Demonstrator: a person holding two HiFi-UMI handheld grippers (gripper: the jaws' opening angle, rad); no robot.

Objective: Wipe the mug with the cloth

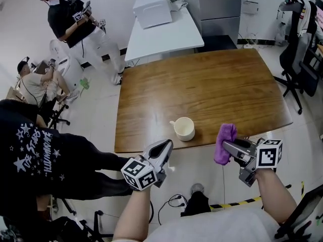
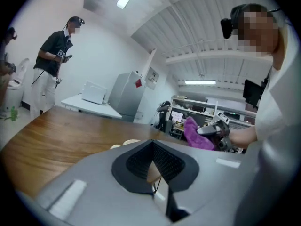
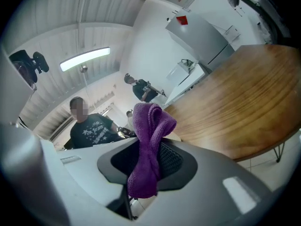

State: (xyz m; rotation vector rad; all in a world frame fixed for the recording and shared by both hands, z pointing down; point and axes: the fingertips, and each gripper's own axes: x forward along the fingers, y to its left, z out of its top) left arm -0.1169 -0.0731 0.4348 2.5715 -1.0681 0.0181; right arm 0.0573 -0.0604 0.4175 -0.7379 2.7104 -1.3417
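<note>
Upright mug (image 1: 184, 129) sits on surface (image 1: 212, 84) near its front edge, untouched, between the 2 claws. Purple cloth (image 1: 224, 141) is bunched in the clamped right claw (image 1: 231, 146) just right of it, ready to wipe. The left claw (image 1: 162, 150) is closed, empty, off the edge, probably waiting to steady the mug.

Two tongs: left gripper (image 1: 166, 145), right gripper (image 1: 227, 146). One purple cloth (image 1: 224, 137) in the right's jaws. One cream mug (image 1: 184, 128) ahead between them. Three bystanders (image 1: 70, 21) beyond the left.

White lettering on a bystander's black star-print shirt (image 1: 38, 153), too tilted to read, nothing else legible
</note>
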